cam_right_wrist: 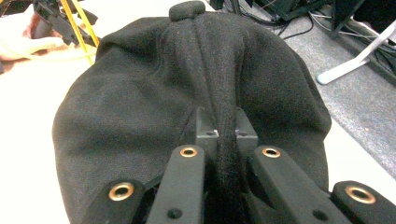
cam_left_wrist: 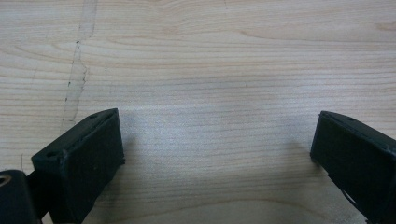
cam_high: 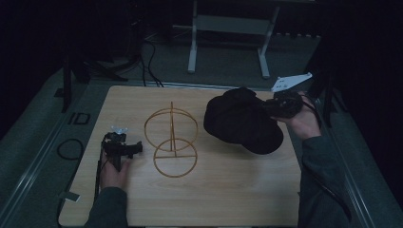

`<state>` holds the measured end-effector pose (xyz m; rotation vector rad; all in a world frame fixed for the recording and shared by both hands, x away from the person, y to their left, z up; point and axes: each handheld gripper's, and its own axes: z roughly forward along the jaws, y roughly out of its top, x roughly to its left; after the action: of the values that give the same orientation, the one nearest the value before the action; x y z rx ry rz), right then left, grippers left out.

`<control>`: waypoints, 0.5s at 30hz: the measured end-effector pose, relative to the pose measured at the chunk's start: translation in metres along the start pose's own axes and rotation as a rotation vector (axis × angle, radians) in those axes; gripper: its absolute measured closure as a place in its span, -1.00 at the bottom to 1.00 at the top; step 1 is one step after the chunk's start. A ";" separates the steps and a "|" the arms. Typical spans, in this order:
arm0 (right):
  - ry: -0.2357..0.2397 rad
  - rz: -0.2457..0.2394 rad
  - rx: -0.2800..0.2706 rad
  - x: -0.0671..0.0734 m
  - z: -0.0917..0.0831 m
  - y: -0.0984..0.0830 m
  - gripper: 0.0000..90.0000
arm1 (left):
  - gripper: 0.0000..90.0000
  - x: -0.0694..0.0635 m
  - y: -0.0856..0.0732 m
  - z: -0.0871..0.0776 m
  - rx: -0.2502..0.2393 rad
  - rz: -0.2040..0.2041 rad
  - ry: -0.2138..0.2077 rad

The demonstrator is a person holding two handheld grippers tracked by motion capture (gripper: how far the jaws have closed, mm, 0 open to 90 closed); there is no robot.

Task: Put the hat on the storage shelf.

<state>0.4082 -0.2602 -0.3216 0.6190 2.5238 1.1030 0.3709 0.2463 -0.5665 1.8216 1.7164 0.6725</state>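
Observation:
A black cloth cap point(cam_high: 240, 121) hangs over the right part of the wooden table point(cam_high: 223, 190). My right gripper point(cam_high: 266, 108) is shut on a pinched fold of the black cap point(cam_right_wrist: 187, 93), its jaws squeezing the fabric between them point(cam_right_wrist: 227, 135). A gold wire stand point(cam_high: 171, 140) made of rings and a post stands near the table's middle. My left gripper point(cam_high: 135, 147) rests low at the left of the stand, pointing toward it. Its jaws stand wide apart over bare wood, nothing between its fingertips point(cam_left_wrist: 217, 140).
A white metal frame point(cam_high: 228, 42) stands on the floor behind the table. Cables point(cam_high: 147, 61) lie on the floor at the back left. A dark loop of cable point(cam_high: 70, 148) sits beside the table's left edge.

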 end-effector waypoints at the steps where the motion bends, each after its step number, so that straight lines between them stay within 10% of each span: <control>1: 0.000 0.000 0.000 0.000 0.000 0.000 0.92 | -0.95 0.000 0.000 0.000 0.000 0.000 0.000; 15: 0.005 -0.014 -0.032 0.000 -0.008 0.005 0.92 | -0.95 0.000 0.000 0.000 0.000 0.000 0.000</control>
<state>0.4060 -0.2613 -0.3127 0.5896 2.5057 1.1390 0.3709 0.2463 -0.5665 1.8211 1.7165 0.6726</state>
